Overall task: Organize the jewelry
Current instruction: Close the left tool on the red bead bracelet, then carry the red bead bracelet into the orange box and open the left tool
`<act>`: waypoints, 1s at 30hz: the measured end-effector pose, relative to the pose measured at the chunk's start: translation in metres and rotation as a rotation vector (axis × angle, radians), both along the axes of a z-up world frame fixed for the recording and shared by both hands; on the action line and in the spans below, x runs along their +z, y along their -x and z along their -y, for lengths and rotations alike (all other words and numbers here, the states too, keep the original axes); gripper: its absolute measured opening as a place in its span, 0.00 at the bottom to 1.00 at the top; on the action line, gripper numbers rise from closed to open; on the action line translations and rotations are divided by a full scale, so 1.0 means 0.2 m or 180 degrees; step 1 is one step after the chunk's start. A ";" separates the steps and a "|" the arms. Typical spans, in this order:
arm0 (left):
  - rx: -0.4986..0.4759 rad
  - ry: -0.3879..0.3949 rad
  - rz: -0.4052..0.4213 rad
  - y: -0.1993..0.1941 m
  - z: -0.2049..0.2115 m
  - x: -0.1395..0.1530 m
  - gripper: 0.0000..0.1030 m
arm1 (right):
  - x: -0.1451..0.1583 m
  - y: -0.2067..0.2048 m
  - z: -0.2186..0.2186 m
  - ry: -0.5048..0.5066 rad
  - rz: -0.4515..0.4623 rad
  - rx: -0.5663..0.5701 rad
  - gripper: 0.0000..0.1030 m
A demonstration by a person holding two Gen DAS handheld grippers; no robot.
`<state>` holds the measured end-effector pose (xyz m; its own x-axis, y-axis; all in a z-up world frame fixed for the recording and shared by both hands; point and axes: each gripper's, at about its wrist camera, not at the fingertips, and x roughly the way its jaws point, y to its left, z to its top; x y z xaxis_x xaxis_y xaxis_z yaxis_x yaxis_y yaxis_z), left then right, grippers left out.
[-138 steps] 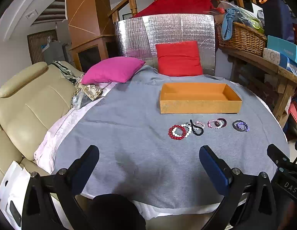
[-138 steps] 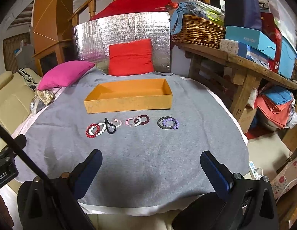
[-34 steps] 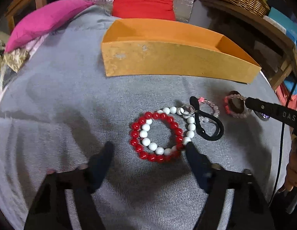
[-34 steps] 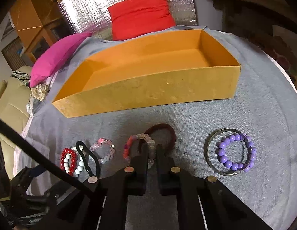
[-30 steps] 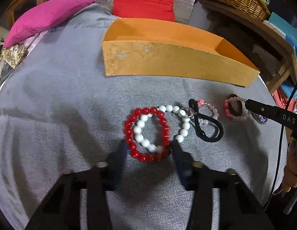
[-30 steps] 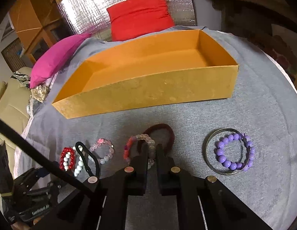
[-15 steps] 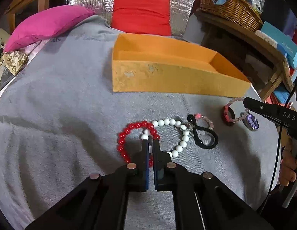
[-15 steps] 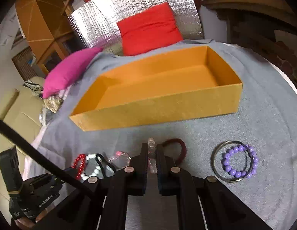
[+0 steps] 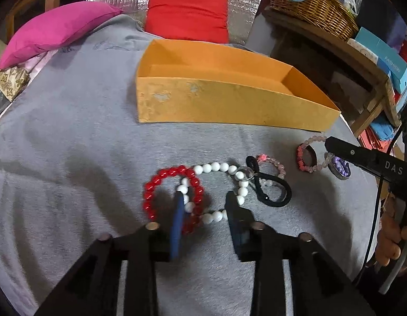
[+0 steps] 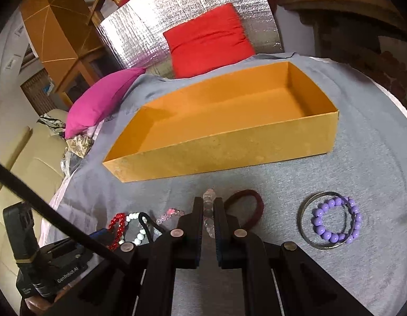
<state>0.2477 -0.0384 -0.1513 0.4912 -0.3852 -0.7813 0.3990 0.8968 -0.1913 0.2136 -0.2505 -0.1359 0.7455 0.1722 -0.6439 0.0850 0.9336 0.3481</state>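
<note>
1. Left wrist view. The left gripper [image 9: 203, 197], lower centre, stands partly open, and its jaws have just been opening. The near arcs of the red bead bracelet [image 9: 153, 184] and white bead bracelet [image 9: 216, 167] lie between them, with no pad visibly pressing. The orange box [image 9: 229, 105] lies straight ahead, upper centre, its long axis across the frame. One black hair tie [image 9: 279, 200] and one pale pink bracelet [image 9: 275, 164] lie to the right.

2. Right wrist view. The right gripper [image 10: 208, 210], lower centre, is closed on one clear-and-pink bead bracelet [image 10: 209, 197], lifted off the grey cloth [image 10: 361, 158]. The box is directly beyond. Still on the cloth: one maroon hair tie [image 10: 256, 202], one metal bangle [image 10: 306, 226] and one purple bead bracelet [image 10: 335, 221] inside it. In all, eight pieces; none is in the box.
</note>
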 end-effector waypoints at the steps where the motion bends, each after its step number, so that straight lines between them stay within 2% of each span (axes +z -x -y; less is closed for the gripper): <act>1: -0.0002 -0.0015 0.0005 -0.01 0.01 0.00 0.33 | 0.00 0.00 0.00 0.0001 -0.0007 0.0008 0.08; 3: 0.0044 -0.0031 -0.0007 -0.02 0.01 -0.02 0.32 | -0.01 0.00 -0.01 0.0006 -0.0018 0.0017 0.08; 4: 0.0068 -0.0042 -0.0026 -0.03 0.01 -0.03 0.29 | -0.01 0.00 -0.01 0.0003 -0.0020 0.0019 0.08; 5: 0.0084 -0.0060 -0.0031 -0.04 0.00 -0.04 0.17 | -0.02 0.00 -0.01 -0.0005 -0.0023 0.0026 0.08; 6: 0.0095 -0.0090 -0.0017 -0.05 0.00 -0.05 0.09 | -0.02 0.00 -0.01 -0.0007 -0.0024 0.0030 0.08; 13: 0.0074 -0.0033 0.0097 -0.04 -0.04 -0.01 0.09 | 0.00 0.01 -0.01 -0.0001 0.0046 0.0039 0.08; 18: 0.0090 0.0148 0.0230 -0.02 -0.10 0.07 0.09 | 0.05 0.04 0.00 -0.0033 0.0234 0.0068 0.08; 25: 0.0064 0.0568 0.0415 -0.01 -0.15 0.23 0.09 | 0.13 0.04 0.05 -0.0243 0.0508 0.0056 0.08; 30: -0.0032 0.0737 0.0673 -0.04 -0.08 0.42 0.09 | 0.19 0.00 0.11 -0.0568 0.0720 0.0077 0.08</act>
<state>0.2555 -0.0216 -0.0679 0.6287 -0.5466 -0.5532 0.4603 0.8349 -0.3019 0.2135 -0.2725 -0.0972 0.8611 0.2872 -0.4196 -0.0350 0.8568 0.5145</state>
